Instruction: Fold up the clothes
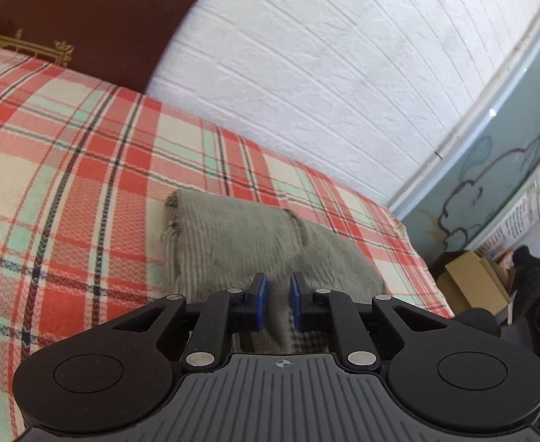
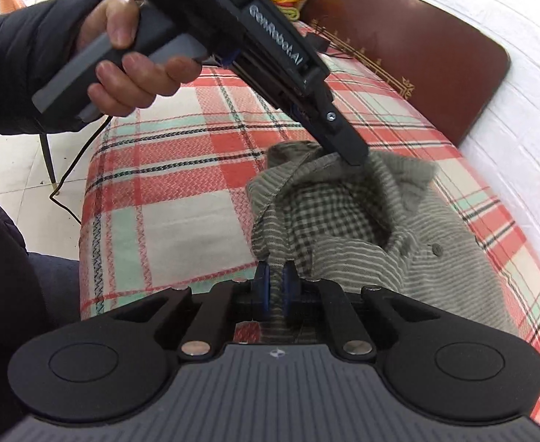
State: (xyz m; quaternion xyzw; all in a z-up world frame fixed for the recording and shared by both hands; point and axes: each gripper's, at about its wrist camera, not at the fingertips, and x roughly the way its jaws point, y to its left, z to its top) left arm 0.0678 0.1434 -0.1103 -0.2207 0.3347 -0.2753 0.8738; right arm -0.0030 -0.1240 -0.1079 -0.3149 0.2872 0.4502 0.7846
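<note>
Both grippers' jaws pinch a grey-green striped, check-lined garment [image 2: 380,228] on a plaid-covered bed [image 2: 181,191]; the left gripper [image 1: 278,300], at twelve o'clock in the right view, reads "GenRobot.AI", the right gripper [image 2: 275,289] below.

Two close wrist views, shared garment [image 1: 240,235].

Right claw [image 2: 276,287] pinching grey striped jacket [image 2: 435,254], left claw [image 2: 354,158] gripping its collar

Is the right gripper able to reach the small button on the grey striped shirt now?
Probably not yet: the right gripper is shut on the shirt edge. The button lies uncovered nearby.
</note>
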